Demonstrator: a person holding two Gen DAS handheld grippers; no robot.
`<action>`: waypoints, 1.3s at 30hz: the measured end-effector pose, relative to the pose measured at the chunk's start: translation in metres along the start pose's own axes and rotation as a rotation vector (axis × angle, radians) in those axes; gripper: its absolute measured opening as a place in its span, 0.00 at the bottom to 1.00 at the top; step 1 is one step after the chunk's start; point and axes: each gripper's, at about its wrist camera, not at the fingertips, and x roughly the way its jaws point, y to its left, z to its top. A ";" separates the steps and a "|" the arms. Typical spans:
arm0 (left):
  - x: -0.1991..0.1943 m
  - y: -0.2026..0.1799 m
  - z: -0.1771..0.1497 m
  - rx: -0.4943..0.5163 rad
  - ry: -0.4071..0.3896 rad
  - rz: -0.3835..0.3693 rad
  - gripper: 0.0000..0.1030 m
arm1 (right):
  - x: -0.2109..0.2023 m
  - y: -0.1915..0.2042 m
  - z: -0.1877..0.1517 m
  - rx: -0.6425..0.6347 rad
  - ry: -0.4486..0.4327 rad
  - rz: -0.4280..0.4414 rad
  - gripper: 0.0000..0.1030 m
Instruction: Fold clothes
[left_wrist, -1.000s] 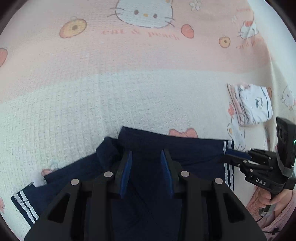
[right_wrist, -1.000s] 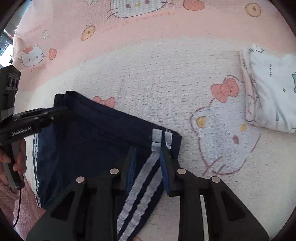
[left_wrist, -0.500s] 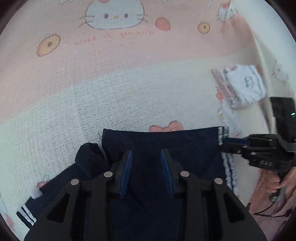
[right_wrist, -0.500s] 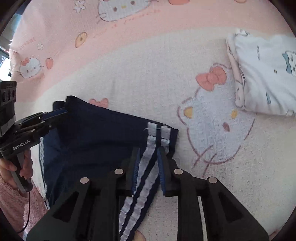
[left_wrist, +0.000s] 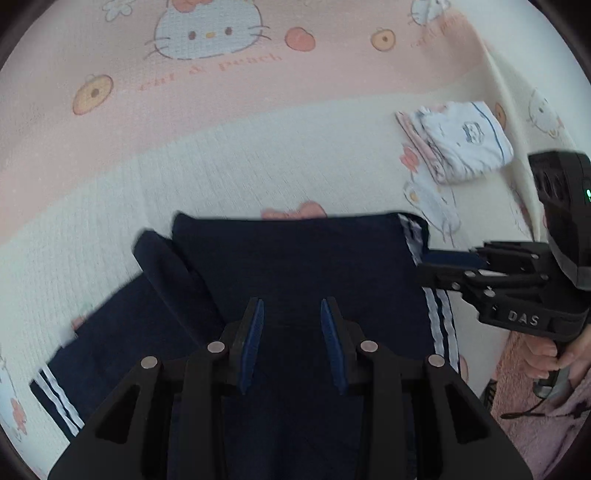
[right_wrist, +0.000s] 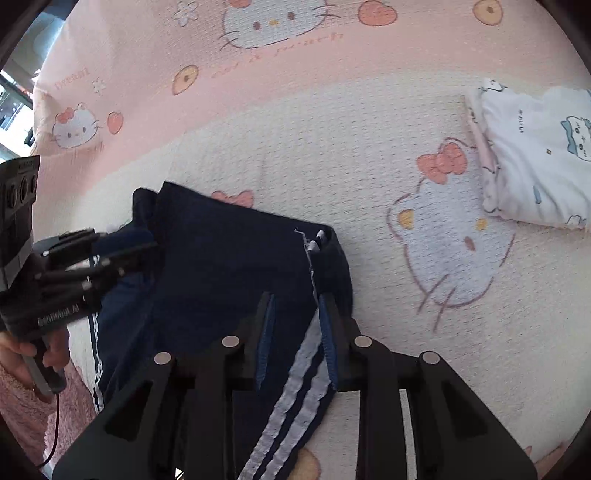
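Navy trousers with white side stripes lie partly folded on the blanket. My left gripper hovers over the navy cloth, open, with nothing pinched between its blue pads; in the right wrist view it sits at the fold's left edge. My right gripper stands over the striped right edge, its jaws opening, and the stripe runs loose between the pads. The left wrist view shows it beside the striped hem. The trouser corner has curled over.
A Hello Kitty blanket in pink and cream covers the whole surface. A folded white garment lies at the right, also seen as a small stack in the left wrist view. A hand in a pink fuzzy sleeve holds the right gripper.
The right jaws have widened off the striped edge, and the corner has slumped and curled. The left gripper has shifted across the cloth and rolled a little, still open.
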 end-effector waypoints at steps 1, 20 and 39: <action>0.007 -0.005 -0.006 0.007 0.022 -0.007 0.33 | 0.004 0.003 -0.004 -0.011 0.006 -0.009 0.24; 0.047 -0.038 0.038 0.080 0.021 0.167 0.36 | 0.010 -0.008 0.005 -0.074 -0.045 -0.119 0.31; -0.065 0.173 -0.076 -0.432 -0.079 0.222 0.36 | 0.049 0.148 0.034 -0.301 0.041 0.119 0.34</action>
